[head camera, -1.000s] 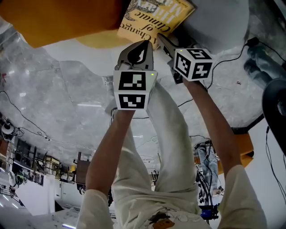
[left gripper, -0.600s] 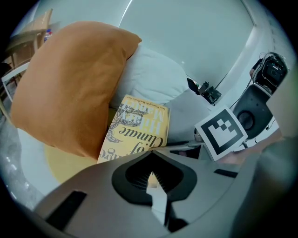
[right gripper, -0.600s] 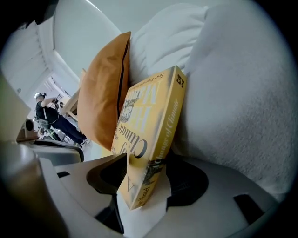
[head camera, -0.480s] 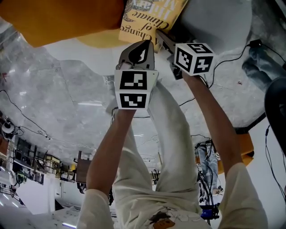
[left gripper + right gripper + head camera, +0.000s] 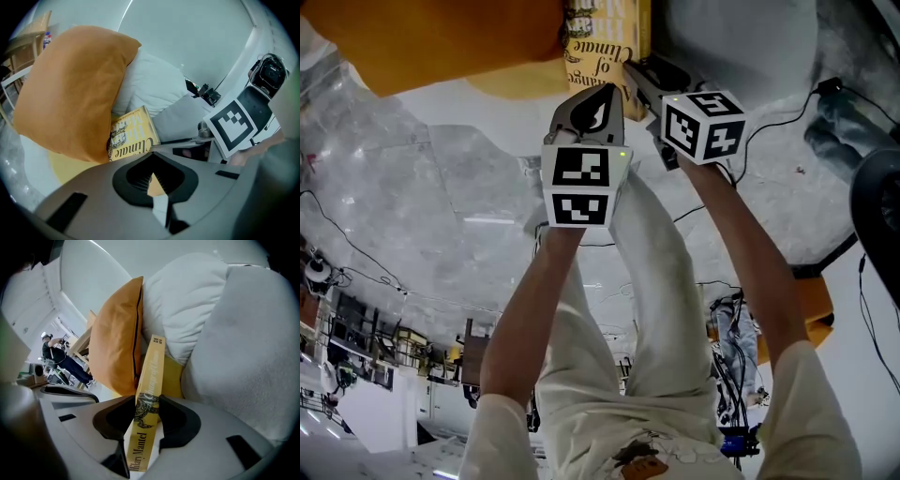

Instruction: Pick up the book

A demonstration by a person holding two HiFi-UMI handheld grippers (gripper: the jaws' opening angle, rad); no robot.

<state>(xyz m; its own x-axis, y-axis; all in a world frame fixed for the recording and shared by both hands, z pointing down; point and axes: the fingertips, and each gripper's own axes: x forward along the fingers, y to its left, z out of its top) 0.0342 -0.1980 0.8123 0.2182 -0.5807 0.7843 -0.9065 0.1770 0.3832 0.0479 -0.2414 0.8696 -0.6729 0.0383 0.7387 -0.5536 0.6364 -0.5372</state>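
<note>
At lower centre, the right gripper, its jaws just closing, clamped the yellow printed book by its spine; the left gripper pinched its corner.

Yellow-gold hardcover book: black serif lettering and dark ornamental emblem on spine; pale and black lettering on cover.
Burnt-orange plump fabric pillow: plain, no pattern.
White soft pillow: plain.
Pale grey upholstered cushion: plain.
Pale yellow flat pad: plain.
Left gripper: grey shell, black ribbed pads, cube with black-and-white square markers.
Person's trousers: cream.
</note>
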